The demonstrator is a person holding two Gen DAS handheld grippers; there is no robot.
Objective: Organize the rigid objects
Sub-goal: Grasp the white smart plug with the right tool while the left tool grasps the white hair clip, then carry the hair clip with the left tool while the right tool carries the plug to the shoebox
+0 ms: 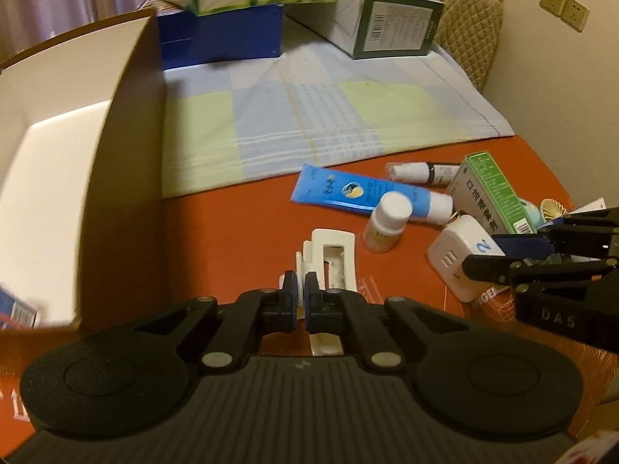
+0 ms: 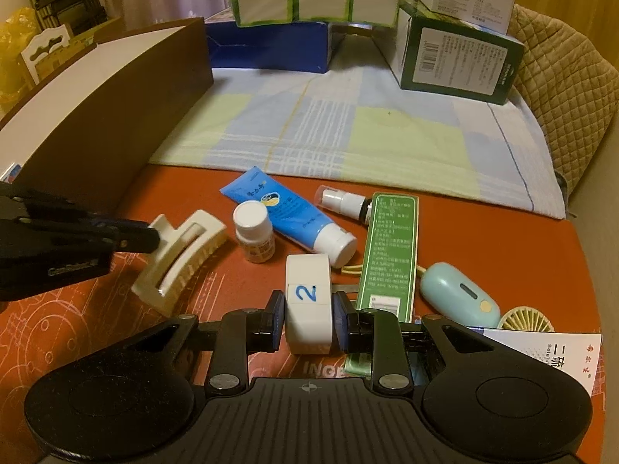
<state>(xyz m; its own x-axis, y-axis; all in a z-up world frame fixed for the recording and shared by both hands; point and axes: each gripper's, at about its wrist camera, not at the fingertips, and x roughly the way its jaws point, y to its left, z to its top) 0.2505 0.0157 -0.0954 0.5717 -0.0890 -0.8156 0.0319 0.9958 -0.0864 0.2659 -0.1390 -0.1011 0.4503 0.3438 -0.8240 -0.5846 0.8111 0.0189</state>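
A white hair claw clip (image 1: 332, 255) lies on the orange table top. My left gripper (image 1: 300, 286) is shut on its near lever end; the right wrist view shows that grip at the clip's (image 2: 182, 255) left tip. My right gripper (image 2: 308, 309) is shut on a white cube-shaped plug adapter (image 2: 309, 270) marked with a blue "2", one pad on each side. In the left wrist view that adapter (image 1: 452, 255) sits at the right with the right gripper (image 1: 491, 251) on it.
A blue tube (image 2: 286, 208), white pill bottle (image 2: 253, 230), spray bottle (image 2: 344, 201), green box (image 2: 390, 255), teal case (image 2: 456, 295) and small fan (image 2: 526, 319) crowd the table. An open brown box (image 1: 127, 154) stands left. Cartons (image 1: 387, 27) stand on a checked cloth (image 1: 309, 116) behind.
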